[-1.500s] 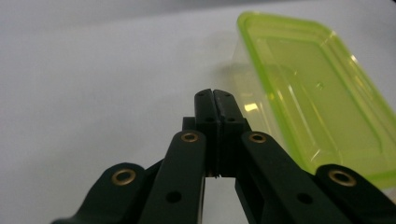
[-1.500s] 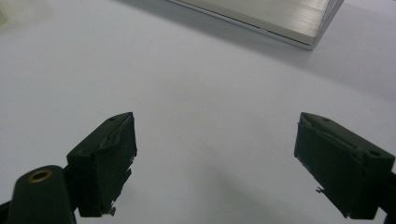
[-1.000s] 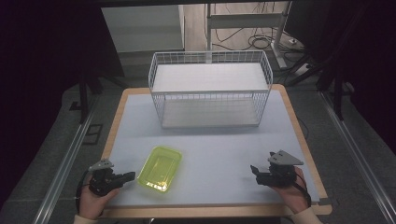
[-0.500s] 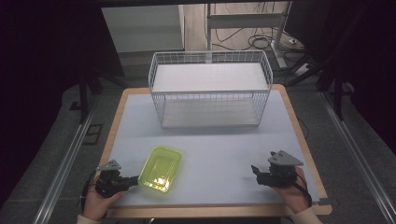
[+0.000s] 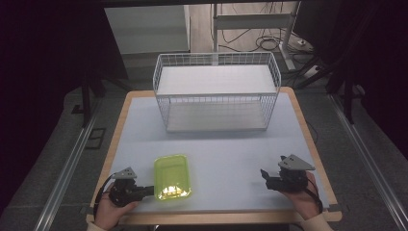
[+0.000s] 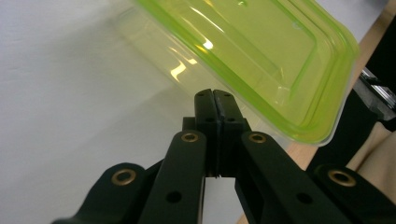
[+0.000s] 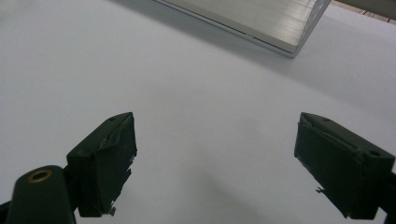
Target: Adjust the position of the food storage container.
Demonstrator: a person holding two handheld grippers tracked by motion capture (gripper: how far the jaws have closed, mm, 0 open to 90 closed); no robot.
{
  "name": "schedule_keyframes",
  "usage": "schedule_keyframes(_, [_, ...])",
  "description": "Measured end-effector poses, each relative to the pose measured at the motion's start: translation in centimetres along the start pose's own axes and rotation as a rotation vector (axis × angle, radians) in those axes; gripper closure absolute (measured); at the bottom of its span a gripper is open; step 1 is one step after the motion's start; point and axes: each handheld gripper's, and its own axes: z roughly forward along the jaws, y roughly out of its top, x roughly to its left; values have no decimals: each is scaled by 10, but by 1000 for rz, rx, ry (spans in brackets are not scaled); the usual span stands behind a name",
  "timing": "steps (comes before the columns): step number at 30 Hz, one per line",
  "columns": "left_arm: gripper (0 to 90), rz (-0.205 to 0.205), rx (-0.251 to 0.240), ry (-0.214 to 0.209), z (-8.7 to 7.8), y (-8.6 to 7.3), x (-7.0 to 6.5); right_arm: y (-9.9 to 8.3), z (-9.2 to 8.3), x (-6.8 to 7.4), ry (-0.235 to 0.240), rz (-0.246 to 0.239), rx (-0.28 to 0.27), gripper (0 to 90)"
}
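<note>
1. we see the translucent lime-green rectangular plastic tray [image 5: 172,176] lying flat on the pale blue-grey surface [image 5: 226,154], near its front edge and left of centre.
2. the left gripper [image 5: 148,191] sits just left of the tray, low over the surface, with its tips at the tray's near left rim.
3. in the left gripper view its jaws are pressed together with nothing between them, and the tray [image 6: 261,56] lies right beyond the tips, slanting up to the right; we cannot tell whether the tips touch its rim.
4. the right gripper [image 5: 263,172] rests near the front right of the surface, well apart from the tray.
5. in the right gripper view its jaws stand wide, with bare surface between them.
6. the white wire basket [image 5: 216,91] stands at the far side of the surface, well apart from both grippers.
</note>
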Motion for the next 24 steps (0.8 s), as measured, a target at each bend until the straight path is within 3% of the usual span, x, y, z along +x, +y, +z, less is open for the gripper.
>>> schedule_keyframes(24, [900, 102, 29, -49, 39, 20, -46, 0, 1, 0, 2, 7, 7, 131])
